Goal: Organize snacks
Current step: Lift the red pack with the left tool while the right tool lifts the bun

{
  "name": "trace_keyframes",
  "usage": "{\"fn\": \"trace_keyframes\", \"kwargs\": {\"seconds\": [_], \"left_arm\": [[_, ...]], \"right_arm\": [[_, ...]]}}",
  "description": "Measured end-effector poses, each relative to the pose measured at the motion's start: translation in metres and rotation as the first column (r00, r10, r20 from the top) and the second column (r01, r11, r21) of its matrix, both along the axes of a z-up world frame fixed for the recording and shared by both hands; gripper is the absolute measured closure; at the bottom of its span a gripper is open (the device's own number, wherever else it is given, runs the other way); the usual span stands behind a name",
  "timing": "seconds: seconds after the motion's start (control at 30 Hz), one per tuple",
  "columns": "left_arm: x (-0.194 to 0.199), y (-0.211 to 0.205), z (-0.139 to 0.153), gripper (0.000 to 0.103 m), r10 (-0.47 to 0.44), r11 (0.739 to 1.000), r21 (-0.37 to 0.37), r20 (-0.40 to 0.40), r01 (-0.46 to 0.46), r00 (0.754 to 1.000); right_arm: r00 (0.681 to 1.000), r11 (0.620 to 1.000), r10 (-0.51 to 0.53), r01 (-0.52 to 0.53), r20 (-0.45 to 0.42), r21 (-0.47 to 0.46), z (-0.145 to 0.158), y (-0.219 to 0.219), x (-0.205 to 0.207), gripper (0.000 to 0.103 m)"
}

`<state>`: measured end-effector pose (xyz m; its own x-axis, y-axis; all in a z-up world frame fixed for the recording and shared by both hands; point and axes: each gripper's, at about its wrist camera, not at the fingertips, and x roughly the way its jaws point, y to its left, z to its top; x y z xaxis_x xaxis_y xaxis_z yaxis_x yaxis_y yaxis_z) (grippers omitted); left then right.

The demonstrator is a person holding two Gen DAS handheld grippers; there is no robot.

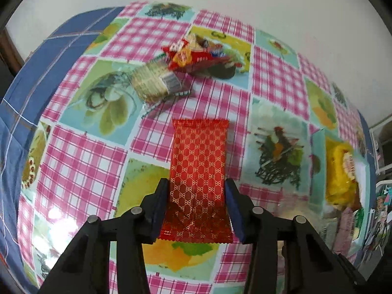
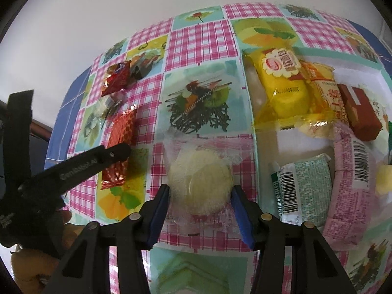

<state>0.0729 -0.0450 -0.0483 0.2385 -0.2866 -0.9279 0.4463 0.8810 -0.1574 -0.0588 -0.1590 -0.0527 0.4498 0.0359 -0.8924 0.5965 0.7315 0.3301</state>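
My left gripper is shut on a red packet with a gold pattern; its dark pads press on the packet's two long sides near its near end. In the right wrist view the same red packet shows at the left under a left finger. My right gripper is shut on a pale round cake in a clear wrapper, just left of the teal box wall. The box holds several snacks, among them a yellow cake pack, a red bar and a pink pack.
At the far side of the checked tablecloth lies a pile of red packets beside a clear cracker pack. The teal box stands at the right. A blue quilt borders the left; a white wall is behind.
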Motion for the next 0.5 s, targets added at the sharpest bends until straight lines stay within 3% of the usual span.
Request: {"fn": "trace_keyframes", "kwargs": {"seconds": [0.3, 0.5], "left_arm": [[0.001, 0.004, 0.035, 0.056, 0.002, 0.998, -0.057, 0.048, 0.001, 0.999], [-0.001, 0.004, 0.039, 0.056, 0.003, 0.998, -0.060, 0.058, 0.000, 0.998]], "right_arm": [[0.999, 1.000, 0.020, -0.020, 0.045, -0.005, 0.019, 0.000, -0.002, 0.060], [0.998, 0.999, 0.035, -0.036, 0.045, 0.001, 0.021, -0.002, -0.002, 0.063]]}}
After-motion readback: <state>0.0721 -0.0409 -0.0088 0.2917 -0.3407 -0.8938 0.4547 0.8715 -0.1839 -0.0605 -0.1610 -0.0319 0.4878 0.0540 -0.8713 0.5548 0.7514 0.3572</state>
